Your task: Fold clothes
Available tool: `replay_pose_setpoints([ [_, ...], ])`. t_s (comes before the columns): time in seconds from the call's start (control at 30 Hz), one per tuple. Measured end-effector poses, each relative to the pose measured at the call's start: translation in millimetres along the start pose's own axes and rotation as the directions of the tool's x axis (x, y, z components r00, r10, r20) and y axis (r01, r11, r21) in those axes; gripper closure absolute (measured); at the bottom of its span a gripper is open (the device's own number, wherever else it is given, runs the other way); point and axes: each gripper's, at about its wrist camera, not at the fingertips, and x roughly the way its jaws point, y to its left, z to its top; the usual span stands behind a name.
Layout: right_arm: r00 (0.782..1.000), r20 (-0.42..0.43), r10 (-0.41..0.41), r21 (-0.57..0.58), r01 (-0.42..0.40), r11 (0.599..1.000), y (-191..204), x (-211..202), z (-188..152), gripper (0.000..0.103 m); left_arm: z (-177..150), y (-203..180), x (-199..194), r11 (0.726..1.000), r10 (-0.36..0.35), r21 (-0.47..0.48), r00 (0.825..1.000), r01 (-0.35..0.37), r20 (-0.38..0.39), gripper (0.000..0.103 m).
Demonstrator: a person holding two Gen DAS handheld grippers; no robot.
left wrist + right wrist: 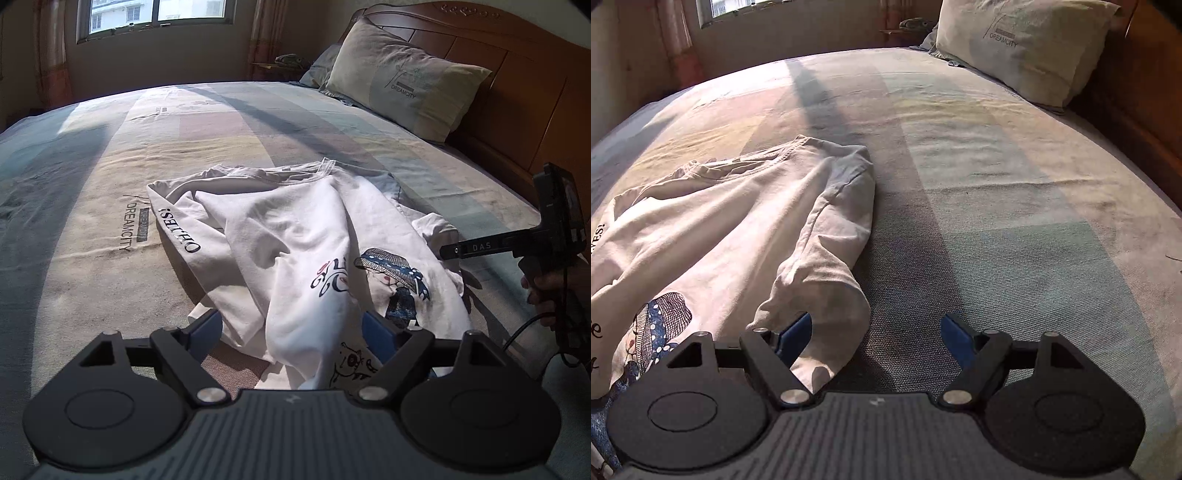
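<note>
Both-sided, grippers (293, 334) (877, 334) gape over the shirt (303, 236); bare bedsheet (1015, 221) rightward

White long-sleeved shirt (295, 236), cartoon print up, rumpled and unfolded, sleeves bunched, lying on the bed sheet (92, 192)

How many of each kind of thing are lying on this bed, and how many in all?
White shirts: 1, the shirt
Pillows: 2, the front pillow and a bluish pillow half hidden behind it
Total: 3
</note>
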Motion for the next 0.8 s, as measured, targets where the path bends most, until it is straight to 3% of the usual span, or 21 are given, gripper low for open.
replay_pose_setpoints([
  [0.17,0.998,0.063,0.001,0.113,-0.008,0.994,0,25,5,0.018,0,2,2,1.000,-0.004,-0.010,1.000,0.004,-0.004,0.020],
  [0.27,0.993,0.077,-0.094,0.112,0.085,0.990,-3,23,12,0.019,1,6,1,1.000,-0.006,-0.018,1.000,0.006,0.004,0.020],
  [0.3,0.984,0.091,-0.156,0.115,0.145,0.983,-8,21,16,0.019,1,8,2,1.000,-0.009,-0.023,1.000,0.009,0.004,0.020],
  [0.47,0.953,0.131,-0.274,0.095,0.263,0.960,-35,10,42,0.019,0,10,4,1.000,-0.016,-0.020,1.000,0.016,0.005,0.020],
  [0.6,0.902,0.262,-0.343,-0.007,0.358,0.934,-19,-13,74,0.019,-2,12,2,1.000,-0.026,-0.017,1.000,0.026,0.011,0.019],
  [0.7,0.886,0.363,-0.290,-0.057,0.332,0.942,7,-33,100,0.019,-1,15,-1,1.000,-0.019,-0.017,1.000,0.019,0.019,0.019],
  [0.8,0.894,0.423,-0.151,-0.129,0.224,0.966,42,-45,116,0.018,-2,21,-5,1.000,-0.015,-0.019,1.000,0.016,0.024,0.019],
])
